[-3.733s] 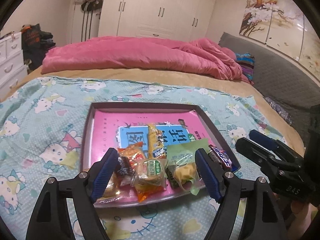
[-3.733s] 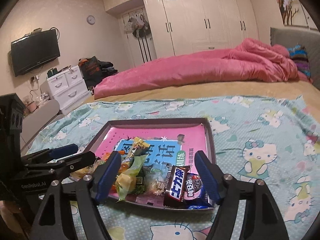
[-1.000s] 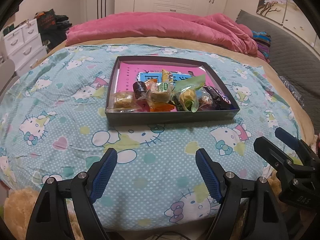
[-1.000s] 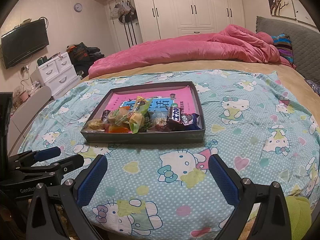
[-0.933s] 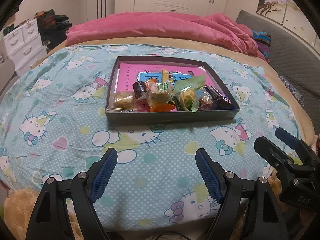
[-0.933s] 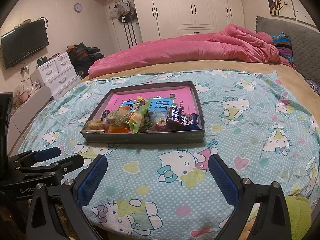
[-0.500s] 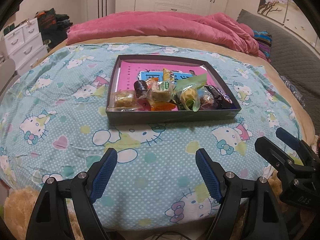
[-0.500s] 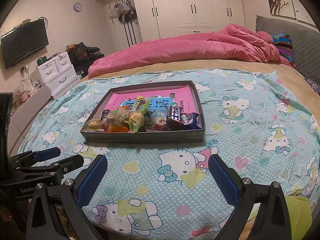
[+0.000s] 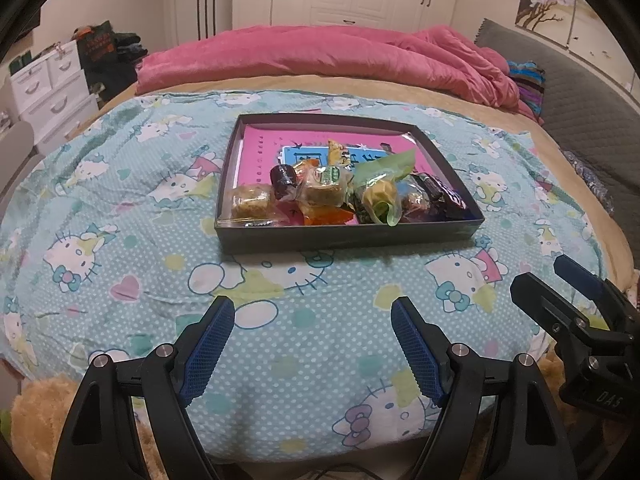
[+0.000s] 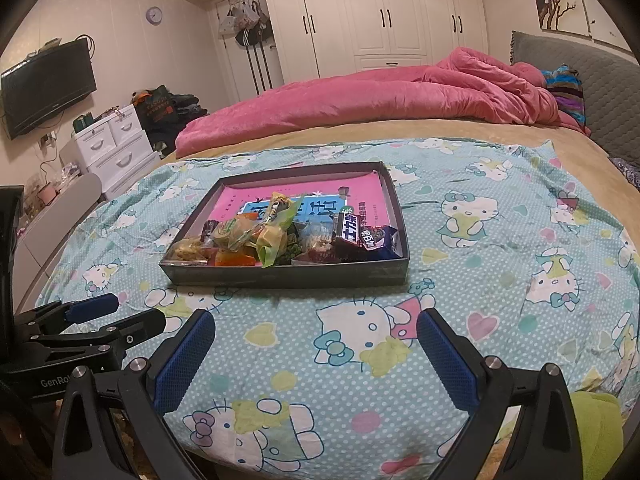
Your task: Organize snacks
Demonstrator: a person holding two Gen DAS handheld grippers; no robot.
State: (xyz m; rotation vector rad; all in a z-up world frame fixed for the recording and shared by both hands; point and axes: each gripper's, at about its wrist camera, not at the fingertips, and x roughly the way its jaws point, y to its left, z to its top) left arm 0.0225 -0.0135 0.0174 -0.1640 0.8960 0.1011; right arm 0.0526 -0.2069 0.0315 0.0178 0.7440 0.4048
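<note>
Snacks [image 9: 344, 192] in dark tray [image 9: 344, 236]

bed [image 10: 500, 132] carries everything. tan sheet [image 9: 460, 100] over mattress, pink duvet [image 9: 340, 56] bunched along far side. light blue cartoon-cat blanket [image 9: 160, 240] spread over near part, reaching near edge. dark shallow tray [image 9: 348, 236] sits flat on blanket, about centre, near wall facing cameras. striped cushion [image 10: 564, 88] at far right, touching duvet end, by grey headboard [image 10: 600, 92].
</note>
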